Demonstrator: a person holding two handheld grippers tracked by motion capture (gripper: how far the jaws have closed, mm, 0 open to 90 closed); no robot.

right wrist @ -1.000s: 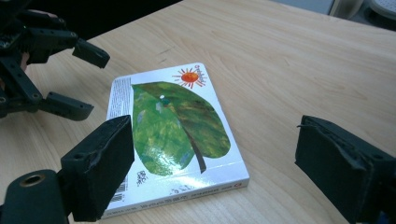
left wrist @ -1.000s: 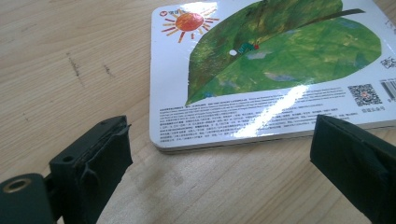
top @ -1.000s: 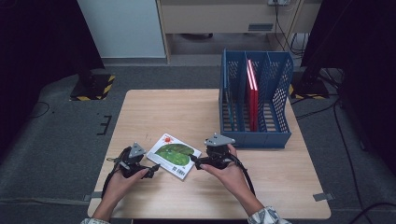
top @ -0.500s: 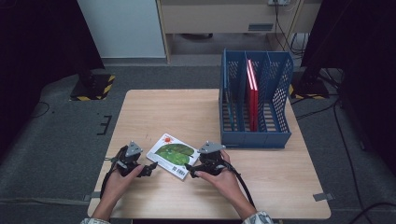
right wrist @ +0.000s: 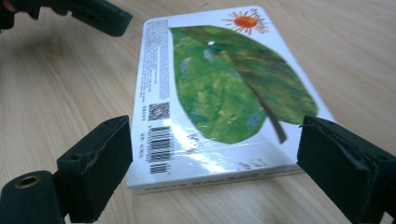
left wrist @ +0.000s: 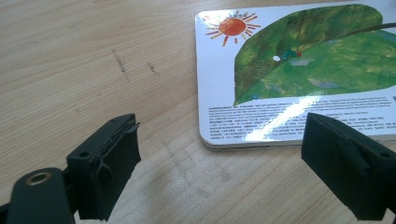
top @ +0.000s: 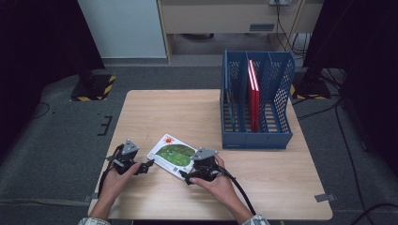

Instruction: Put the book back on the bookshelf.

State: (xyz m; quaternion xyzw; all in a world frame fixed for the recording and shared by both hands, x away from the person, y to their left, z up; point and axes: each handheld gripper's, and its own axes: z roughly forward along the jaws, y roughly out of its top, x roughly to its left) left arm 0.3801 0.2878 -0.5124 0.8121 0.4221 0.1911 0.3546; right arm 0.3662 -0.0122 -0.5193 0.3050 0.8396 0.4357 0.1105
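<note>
On the wooden table, well clear of the blue file rack with its red book standing in the middle slot, a board book lies flat near the front edge, leaf cover up. It looks stiff and thick-paged, fairly light, with a glossy cover that I'd guess is slippery — and lying flush on the wood it offers no gap underneath. The short edges seem the place to take it, pinching across the width or tipping one end up first. The right gripper sits at the barcode end, jaws wide apart and straddling that edge without touching it, one pad beside each corner. The left gripper waits at the opposite end — its jaws have just been closing a little, yet they stand apart, with only a corner of the book in front of the right pad and bare wood between them.
</note>
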